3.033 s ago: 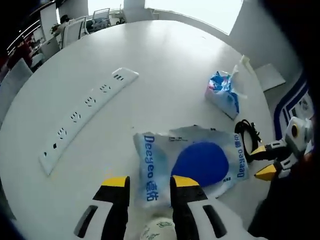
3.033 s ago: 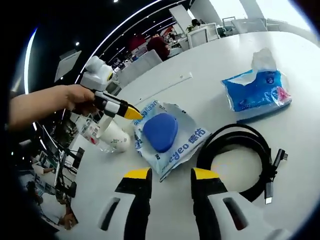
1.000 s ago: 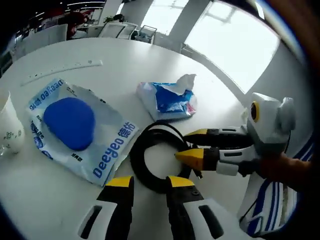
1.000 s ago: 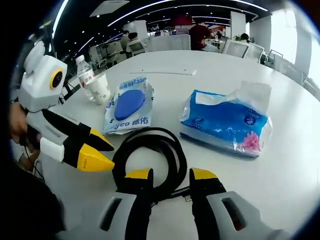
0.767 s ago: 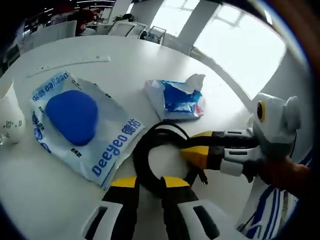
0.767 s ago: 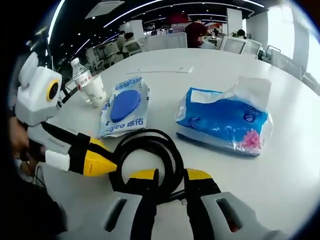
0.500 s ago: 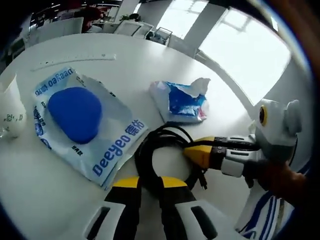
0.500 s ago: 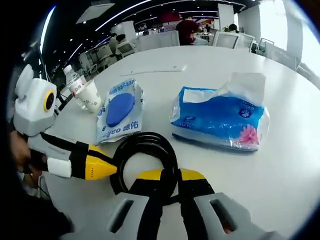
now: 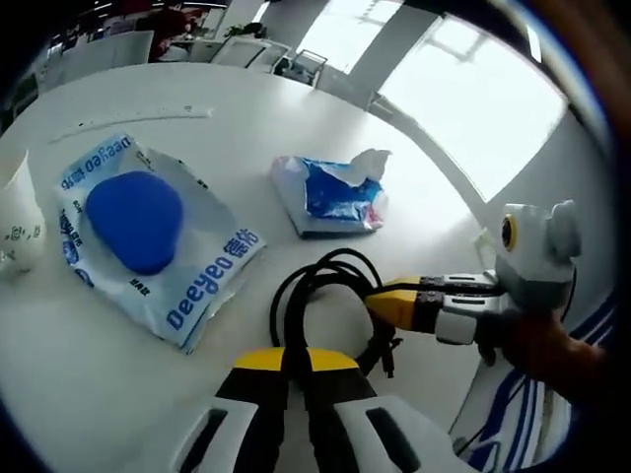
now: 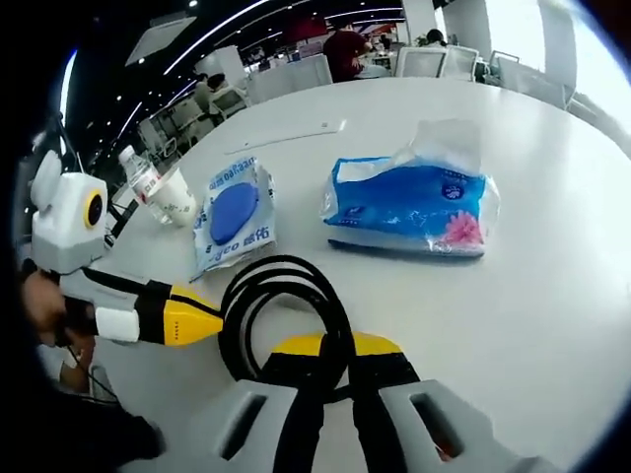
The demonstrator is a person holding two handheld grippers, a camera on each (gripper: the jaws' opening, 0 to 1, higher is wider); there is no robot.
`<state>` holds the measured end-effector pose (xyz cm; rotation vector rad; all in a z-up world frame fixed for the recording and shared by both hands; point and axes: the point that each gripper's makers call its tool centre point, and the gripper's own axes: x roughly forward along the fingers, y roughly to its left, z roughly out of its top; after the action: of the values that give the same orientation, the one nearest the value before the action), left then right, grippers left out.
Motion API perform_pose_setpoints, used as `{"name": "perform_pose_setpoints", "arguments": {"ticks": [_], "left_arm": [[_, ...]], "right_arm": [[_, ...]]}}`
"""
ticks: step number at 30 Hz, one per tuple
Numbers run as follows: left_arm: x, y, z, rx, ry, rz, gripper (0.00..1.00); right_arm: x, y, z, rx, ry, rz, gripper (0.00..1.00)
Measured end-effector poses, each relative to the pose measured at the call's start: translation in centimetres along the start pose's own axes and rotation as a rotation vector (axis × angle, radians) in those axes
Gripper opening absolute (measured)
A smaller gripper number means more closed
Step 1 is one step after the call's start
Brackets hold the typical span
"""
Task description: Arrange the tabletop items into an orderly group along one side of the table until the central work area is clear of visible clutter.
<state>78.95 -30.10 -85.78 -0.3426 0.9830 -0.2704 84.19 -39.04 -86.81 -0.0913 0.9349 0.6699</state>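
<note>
White and round, the surface (image 10: 552,296) sits in an open office with chairs and people far behind. On it, nearest both hands, lies the coiled black cable (image 10: 286,305), and it is the thing being handled. The left gripper (image 9: 296,357) has its jaws closed on one side of the coil. The right gripper (image 10: 330,345) has its jaws pressed together on the opposite side, so the loop is pinched from two directions and drawn narrow. Just beside the cable is the blue-lidded wipes pack (image 9: 148,236), and beyond it the blue tissue pack (image 9: 330,192) with a tissue standing up. A paper cup (image 10: 177,197) and a water bottle (image 10: 138,172) stand touching at the surface's edge, and a long white power strip (image 10: 286,136) lies well apart, farther back.

By my reading, the cable is being gathered for moving to one side. The next move calls for both hands to travel together so the coil does not spring open.

The cable's plug ends are partly hidden behind the jaws, and whether the coil is lifted or dragging cannot be told.
</note>
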Motion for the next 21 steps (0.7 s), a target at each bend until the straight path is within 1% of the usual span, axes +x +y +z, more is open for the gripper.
{"name": "perform_pose_setpoints", "arguments": {"ticks": [2, 4, 6, 8, 10, 11, 14, 15, 16, 18, 21], "left_arm": [[0.1, -0.2, -0.2, 0.022, 0.008, -0.008, 0.03], [0.3, -0.3, -0.3, 0.021, 0.014, -0.013, 0.04], [0.5, -0.7, -0.4, 0.039, 0.013, -0.023, 0.04], [0.6, -0.8, -0.4, 0.058, 0.015, -0.023, 0.04], [0.6, -0.9, -0.6, 0.080, 0.019, -0.034, 0.04], [0.5, -0.9, -0.6, 0.095, 0.016, -0.034, 0.04], [0.5, -0.9, -0.5, 0.111, 0.014, -0.039, 0.05], [0.4, -0.9, -0.4, 0.126, 0.007, -0.039, 0.05], [0.4, -0.8, -0.3, 0.150, -0.003, -0.032, 0.05], [0.1, -1.0, 0.0, 0.154, -0.014, -0.048, 0.04], [-0.5, -1.0, 0.8, 0.165, -0.033, -0.057, 0.08]], "right_arm": [[0.0, -0.2, -0.5, 0.009, 0.005, -0.001, 0.03], [-0.1, -0.2, -0.9, 0.002, 0.015, -0.007, 0.04], [-0.2, -0.3, -1.1, -0.026, 0.007, -0.023, 0.04], [-0.2, -0.5, -1.0, -0.048, 0.004, -0.027, 0.05], [-0.3, -0.6, -0.8, -0.088, -0.004, -0.038, 0.05], [-0.2, -0.6, -0.9, -0.091, -0.001, -0.038, 0.05], [-0.3, -0.8, -0.7, -0.088, -0.009, -0.042, 0.05], [-0.3, -0.8, -0.7, -0.082, -0.017, -0.048, 0.06], [-0.5, -0.7, -0.5, -0.059, -0.030, -0.047, 0.07], [-0.6, -0.5, -0.2, -0.047, -0.048, -0.041, 0.10], [-0.9, -0.4, 0.1, -0.034, -0.065, -0.054, 0.16]]}}
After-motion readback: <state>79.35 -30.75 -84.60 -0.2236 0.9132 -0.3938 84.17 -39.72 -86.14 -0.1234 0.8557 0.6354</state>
